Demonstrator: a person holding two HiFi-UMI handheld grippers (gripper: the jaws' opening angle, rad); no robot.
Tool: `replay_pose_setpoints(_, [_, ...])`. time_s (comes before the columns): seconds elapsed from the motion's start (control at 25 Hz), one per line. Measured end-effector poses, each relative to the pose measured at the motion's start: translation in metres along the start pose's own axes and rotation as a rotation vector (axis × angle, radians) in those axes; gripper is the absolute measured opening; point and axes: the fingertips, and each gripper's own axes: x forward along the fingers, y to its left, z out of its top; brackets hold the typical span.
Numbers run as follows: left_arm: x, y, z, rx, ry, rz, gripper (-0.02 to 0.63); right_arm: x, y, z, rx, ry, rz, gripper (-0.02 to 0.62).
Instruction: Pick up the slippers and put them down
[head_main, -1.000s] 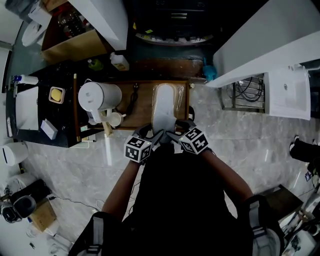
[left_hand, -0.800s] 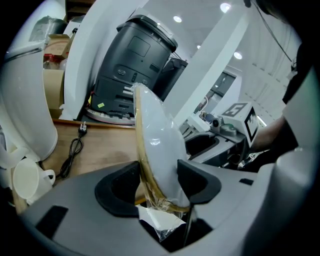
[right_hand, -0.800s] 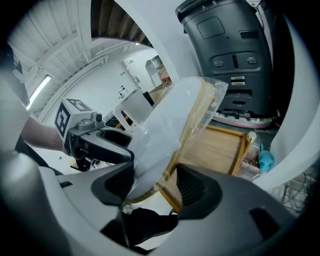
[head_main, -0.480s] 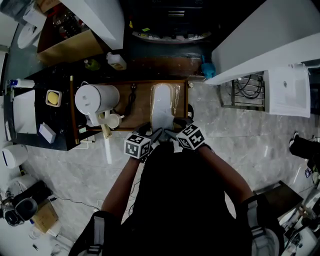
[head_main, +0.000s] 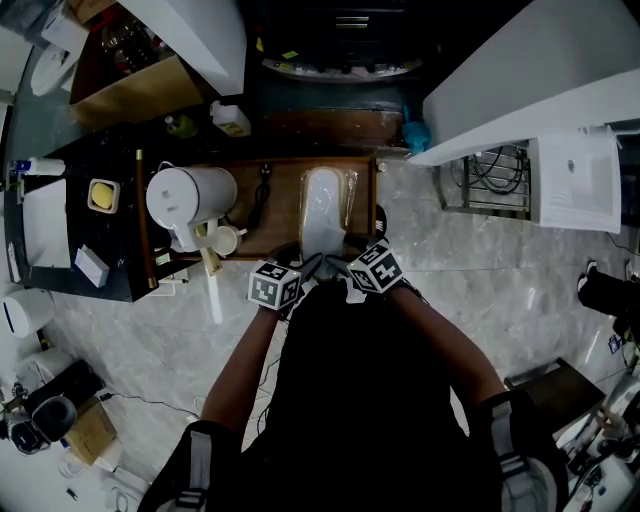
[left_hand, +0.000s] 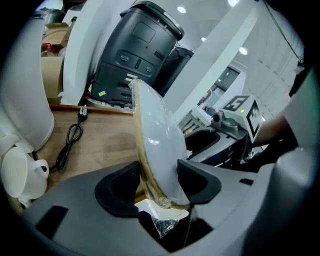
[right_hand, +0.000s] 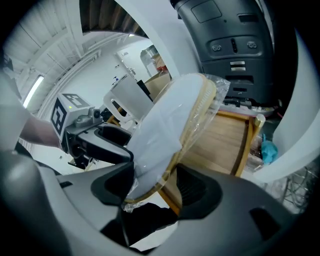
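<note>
A pair of white slippers (head_main: 322, 208) with tan soles, wrapped in clear plastic, lies lengthwise over a wooden tray (head_main: 283, 222). Both grippers grip its near heel end. My left gripper (head_main: 300, 274) is shut on the pack from the left and my right gripper (head_main: 343, 268) from the right. In the left gripper view the slippers (left_hand: 156, 142) stand on edge between the dark pads of the left gripper (left_hand: 157, 182). In the right gripper view the pack (right_hand: 162, 132) is clamped the same way by the right gripper (right_hand: 155, 187), with loose plastic hanging below.
A white kettle (head_main: 190, 195), a cup (head_main: 230, 238) and a black power cable (head_main: 262, 195) share the tray's left half. A black machine (left_hand: 135, 45) stands behind the tray. A dark counter (head_main: 60, 225) with small items lies at the left, marble floor around.
Both grippers have sunk a little with the slippers still clamped, bringing the pack lower over the wooden tray. The jaws stand as before.
</note>
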Motion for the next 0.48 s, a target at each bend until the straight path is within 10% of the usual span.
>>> replay_pose_setpoints(0.48, [0.015, 0.009, -0.015, -0.028, 0.045, 0.000, 0.239, 0.018, -0.010, -0.014, -0.007, 0.054, -0.020, 0.273])
